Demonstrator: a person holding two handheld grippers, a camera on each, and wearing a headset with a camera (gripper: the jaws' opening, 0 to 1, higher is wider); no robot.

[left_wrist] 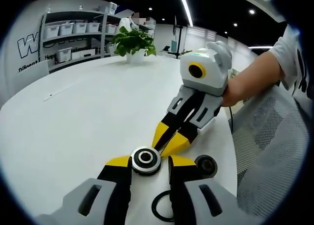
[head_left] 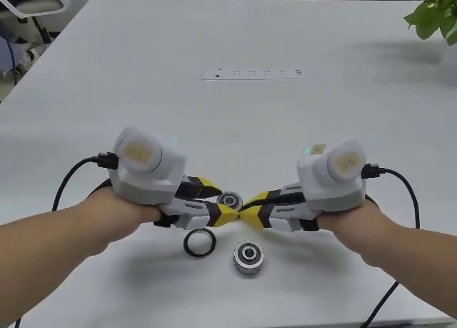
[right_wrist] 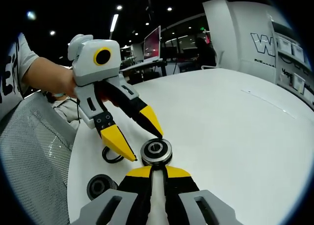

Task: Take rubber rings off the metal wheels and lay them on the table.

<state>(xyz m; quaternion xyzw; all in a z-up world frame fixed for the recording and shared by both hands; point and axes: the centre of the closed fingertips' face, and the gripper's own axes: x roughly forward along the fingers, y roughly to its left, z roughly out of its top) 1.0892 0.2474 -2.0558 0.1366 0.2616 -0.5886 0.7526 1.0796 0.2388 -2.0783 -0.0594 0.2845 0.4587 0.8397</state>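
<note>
Wheel [head_left: 229, 200], metal, dark rubber-looking rim: lies flat on the white surface [head_left: 285, 128] near its front edge, bore pointing straight up. Being round, it has no long axis to report. Your left hand-held gripper [left_wrist: 150, 160] has its jaws spread to either side of this wheel, yellow tips against the rim, holding it. Your right hand-held gripper [right_wrist: 157, 170] meets it from the opposite side with jaws drawn together and tips at the wheel's near rim. Those tips cover the contact spot, so you cannot tell whether any rubber is nipped between them. Next entry, loose rubber ring [head_left: 200, 242]: black, flat on the surface near the wheel, on your side of it. In the left gripper view its lower part is cut off; in the right gripper view a jaw of the left hand-held gripper covers part of it. Next entry, second wheel [head_left: 248, 256]: flat, bore up, just beside the loose rubber ring but apart from it. It reads silver in the head view and dark in both gripper views, so whether it carries a ring is hard to make out. Also listed, power strip [head_left: 258, 73]: white, far back at mid-surface, sockets too small to count. Also listed, plant [head_left: 434, 13]: leaves, cut off at the corner. Also listed, cables [head_left: 104, 158]: black, one plugged into each gripper, each passing behind your forearm.
</note>
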